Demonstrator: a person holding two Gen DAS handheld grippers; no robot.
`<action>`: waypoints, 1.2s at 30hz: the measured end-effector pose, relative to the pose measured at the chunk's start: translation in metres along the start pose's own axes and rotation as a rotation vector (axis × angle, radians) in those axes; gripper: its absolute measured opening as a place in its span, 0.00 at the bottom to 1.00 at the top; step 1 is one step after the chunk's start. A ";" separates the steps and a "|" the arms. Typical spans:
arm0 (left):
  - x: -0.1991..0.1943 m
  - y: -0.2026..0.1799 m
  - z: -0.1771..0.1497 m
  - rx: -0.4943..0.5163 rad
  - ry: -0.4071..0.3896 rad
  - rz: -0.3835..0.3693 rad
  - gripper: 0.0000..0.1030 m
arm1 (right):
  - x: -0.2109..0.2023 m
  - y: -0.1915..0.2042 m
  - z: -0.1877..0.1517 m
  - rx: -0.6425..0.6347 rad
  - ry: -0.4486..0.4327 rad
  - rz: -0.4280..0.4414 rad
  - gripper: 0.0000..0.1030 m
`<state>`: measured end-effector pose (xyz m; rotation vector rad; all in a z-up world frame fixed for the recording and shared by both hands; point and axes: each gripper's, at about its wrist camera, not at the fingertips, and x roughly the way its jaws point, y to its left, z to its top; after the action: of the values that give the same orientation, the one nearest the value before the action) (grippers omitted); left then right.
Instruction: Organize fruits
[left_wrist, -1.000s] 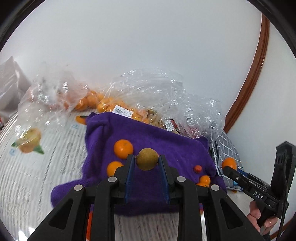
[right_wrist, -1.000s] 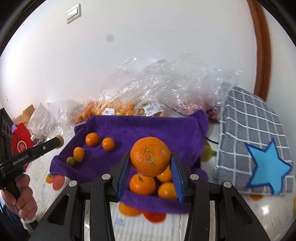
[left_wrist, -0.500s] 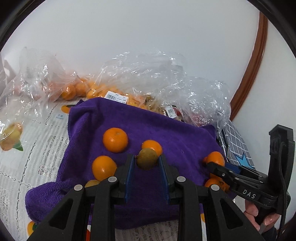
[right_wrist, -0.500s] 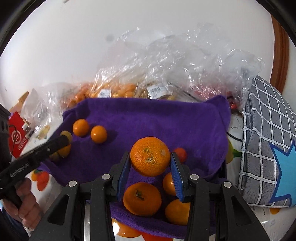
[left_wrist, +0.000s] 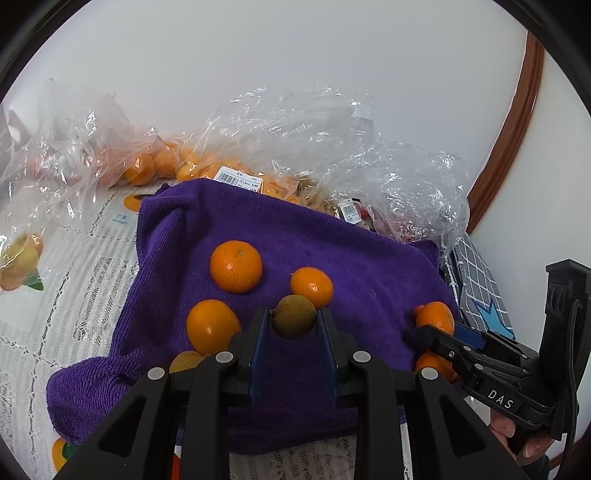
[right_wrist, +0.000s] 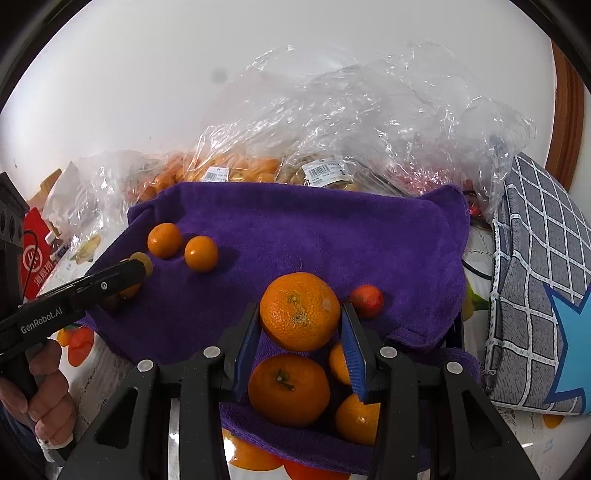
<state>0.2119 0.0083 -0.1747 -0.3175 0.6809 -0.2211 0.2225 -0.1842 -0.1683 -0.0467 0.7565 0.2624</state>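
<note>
Far left: clear bags (left_wrist: 85, 147) of oranges lie on a lace cloth (left_wrist: 48, 306), pushed to the back against the wall, likely the source stock.

Purple towel (left_wrist: 351, 251) is spread in front of them as the sorting surface; the pile should keep round fruit from rolling.

Left group on the towel: three small oranges (left_wrist: 235, 266), (left_wrist: 311, 287), (left_wrist: 212, 325) sit near each other, apart from the big ones, so the sort looks like it goes by size or type.

Left gripper (left_wrist: 293, 325) is clenched on a small brown-green fruit (left_wrist: 294, 316), pads on its sides, held just beside the small oranges. Judgement: it belongs with that small-fruit cluster and hangs there for set-down. A yellowish fruit (left_wrist: 186, 361) peeks out beside the left finger.

Right gripper (right_wrist: 300, 325) grasps a large orange (right_wrist: 299, 311) across its middle, jaws moderately wide because the fruit is wide. It hangs over the right corner of the towel, above more big oranges (right_wrist: 289, 389), (right_wrist: 357, 419). A small red fruit (right_wrist: 366, 301) sits just beside them.

Judgement: both hands are at the drop stage. Risk: the big orange lands on the pile below and rolls off the towel edge.

Far right: grey checked cushion (right_wrist: 535, 277) with a blue star, not involved.
</note>
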 end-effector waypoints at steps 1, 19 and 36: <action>0.000 0.000 0.000 0.002 0.001 0.002 0.25 | 0.000 -0.001 0.000 0.000 -0.001 0.002 0.41; -0.013 -0.001 -0.002 0.012 -0.047 0.050 0.34 | -0.019 -0.004 -0.004 0.042 -0.061 0.002 0.47; -0.098 -0.036 -0.013 0.183 -0.063 0.160 0.38 | -0.116 0.006 -0.016 0.155 -0.069 -0.155 0.52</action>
<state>0.1260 0.0017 -0.1145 -0.0935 0.6160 -0.1189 0.1295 -0.2054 -0.1002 0.0504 0.6982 0.0567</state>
